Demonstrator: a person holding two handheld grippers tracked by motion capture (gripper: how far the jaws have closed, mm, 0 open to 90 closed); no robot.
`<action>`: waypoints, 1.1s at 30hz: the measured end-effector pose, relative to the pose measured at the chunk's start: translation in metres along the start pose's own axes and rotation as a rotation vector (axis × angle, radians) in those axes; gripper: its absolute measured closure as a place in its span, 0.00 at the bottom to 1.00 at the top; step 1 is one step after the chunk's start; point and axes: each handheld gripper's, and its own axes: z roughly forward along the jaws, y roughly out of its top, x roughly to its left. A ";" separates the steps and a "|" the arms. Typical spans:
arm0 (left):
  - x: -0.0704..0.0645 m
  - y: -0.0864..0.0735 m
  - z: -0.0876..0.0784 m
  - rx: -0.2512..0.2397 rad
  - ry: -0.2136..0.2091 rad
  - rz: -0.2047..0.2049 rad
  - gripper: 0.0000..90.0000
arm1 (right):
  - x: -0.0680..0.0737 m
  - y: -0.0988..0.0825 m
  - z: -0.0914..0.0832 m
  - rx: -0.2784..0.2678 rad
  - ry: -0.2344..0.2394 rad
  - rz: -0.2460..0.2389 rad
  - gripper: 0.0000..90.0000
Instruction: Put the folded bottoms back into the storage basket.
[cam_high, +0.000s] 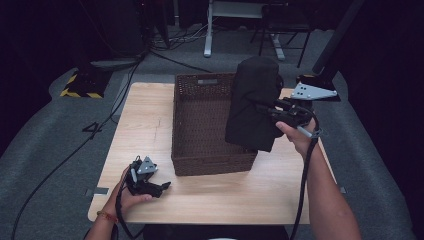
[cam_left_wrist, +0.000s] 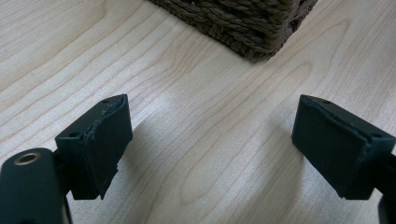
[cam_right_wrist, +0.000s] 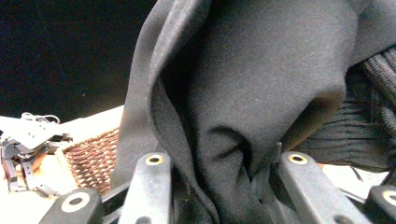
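The right gripper (cam_high: 270, 109) holds a black garment (cam_high: 252, 102) in the air, above the right side of the wicker basket (cam_high: 200, 165). Its jaws are closed tight on a fold of the cloth; in the right gripper view the black fabric (cam_right_wrist: 261, 93) is bunched between the two jaw arms and hangs in front of the camera. The garment hangs with its long axis nearly vertical. Its upper part rises above the gripper and its lower edge is over the right wall of the basket, near the front right corner. I cannot tell if the lower edge touches the rim or is just above it.

The basket stands in the middle of the table (cam_high: 145, 125), with its long side running from the near edge toward the far edge. Its inside looks open and free. So the relation that matters is this: the cloth lies to the left of the right hand and partly over the basket, and I judge that the next move is to bring it a little more to the left and then down, so it goes inside the walls and does not drape over the rim.

The left gripper (cam_high: 161, 188) rests near the front left corner of the table, just beside the front left corner of the basket. Its jaws stand moderately apart and hold nothing; between them is bare wood (cam_left_wrist: 210, 140).
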 end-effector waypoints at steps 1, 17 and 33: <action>0.000 0.000 0.000 0.000 0.000 0.000 0.14 | 0.000 0.000 0.002 0.000 0.001 -0.006 0.75; 0.000 0.000 0.000 0.000 0.000 0.000 0.14 | 0.014 0.007 0.032 0.046 0.043 -0.021 0.75; 0.000 0.000 0.000 -0.001 0.000 -0.002 0.14 | 0.023 -0.002 0.068 0.107 0.077 -0.025 0.75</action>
